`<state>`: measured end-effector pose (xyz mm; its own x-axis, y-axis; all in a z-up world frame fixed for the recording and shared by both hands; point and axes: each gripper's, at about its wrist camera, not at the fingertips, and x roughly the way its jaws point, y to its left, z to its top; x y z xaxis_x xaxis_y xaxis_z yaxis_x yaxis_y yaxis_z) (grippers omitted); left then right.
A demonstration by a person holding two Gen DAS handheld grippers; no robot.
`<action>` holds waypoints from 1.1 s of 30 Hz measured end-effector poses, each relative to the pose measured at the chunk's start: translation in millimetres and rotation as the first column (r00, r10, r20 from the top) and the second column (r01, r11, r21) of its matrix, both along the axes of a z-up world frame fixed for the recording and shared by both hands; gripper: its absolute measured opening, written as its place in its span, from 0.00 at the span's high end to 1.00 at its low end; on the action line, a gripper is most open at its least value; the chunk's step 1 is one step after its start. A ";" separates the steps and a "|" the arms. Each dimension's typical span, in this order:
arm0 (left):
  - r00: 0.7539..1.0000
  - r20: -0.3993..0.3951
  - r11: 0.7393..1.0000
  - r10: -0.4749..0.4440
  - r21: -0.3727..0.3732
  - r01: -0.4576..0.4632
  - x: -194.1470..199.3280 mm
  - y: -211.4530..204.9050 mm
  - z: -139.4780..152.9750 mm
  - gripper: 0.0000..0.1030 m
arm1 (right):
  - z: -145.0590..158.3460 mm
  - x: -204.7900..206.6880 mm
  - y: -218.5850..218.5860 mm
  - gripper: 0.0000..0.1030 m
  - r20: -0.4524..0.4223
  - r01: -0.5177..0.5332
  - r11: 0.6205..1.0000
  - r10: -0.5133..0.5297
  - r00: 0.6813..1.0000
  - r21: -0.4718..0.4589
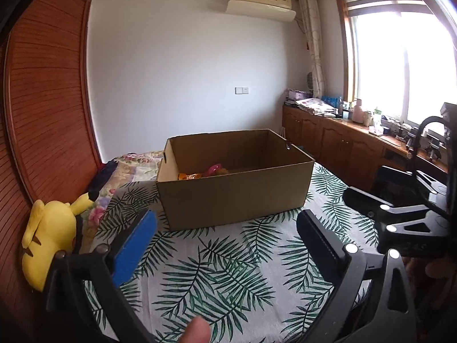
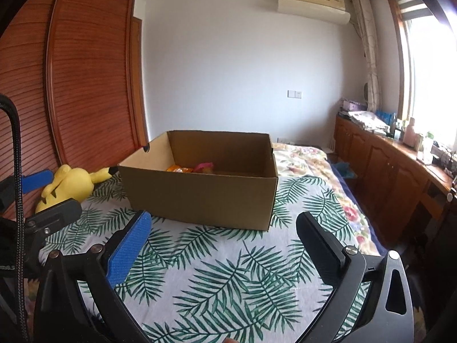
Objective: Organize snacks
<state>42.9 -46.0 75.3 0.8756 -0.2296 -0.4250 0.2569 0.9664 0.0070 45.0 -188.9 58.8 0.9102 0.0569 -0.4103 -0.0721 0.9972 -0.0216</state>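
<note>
An open cardboard box [image 1: 234, 197] stands on the leaf-print cloth [image 1: 217, 274] ahead of both grippers. Inside it, low against the near wall, lie an orange snack packet [image 1: 190, 176] and a pink one [image 1: 212, 169]; the rest of its floor is hidden. My left gripper [image 1: 227, 223] is open and holds nothing, a short way in front of the box. In the right wrist view the same box [image 2: 200, 197] holds the orange packet [image 2: 178, 168] and the pink packet [image 2: 203, 167]. My right gripper [image 2: 224, 223] is also open and holds nothing, just short of the box's near wall.
A yellow plush toy [image 1: 48, 240] lies at the cloth's left edge beside a wooden slatted wardrobe [image 1: 45, 100]. A floral bedspread [image 2: 308, 165] runs behind the box. Low wooden cabinets [image 2: 385, 171] with clutter line the window wall on the right. A thumb [image 1: 197, 328] shows at the bottom.
</note>
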 end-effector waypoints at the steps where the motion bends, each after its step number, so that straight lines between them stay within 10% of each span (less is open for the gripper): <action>1: 1.000 -0.001 1.000 0.013 -0.001 -0.013 -1.3 1.1 -1.1 0.03 | 0.3 -2.2 -0.1 0.00 0.002 0.004 1.000 -0.004 1.000 0.001; 33: 0.993 -0.038 0.994 0.109 -0.022 -0.110 -15.3 15.4 -30.2 0.03 | -14.8 -37.2 -3.8 0.00 0.019 0.045 0.999 -0.045 0.999 0.021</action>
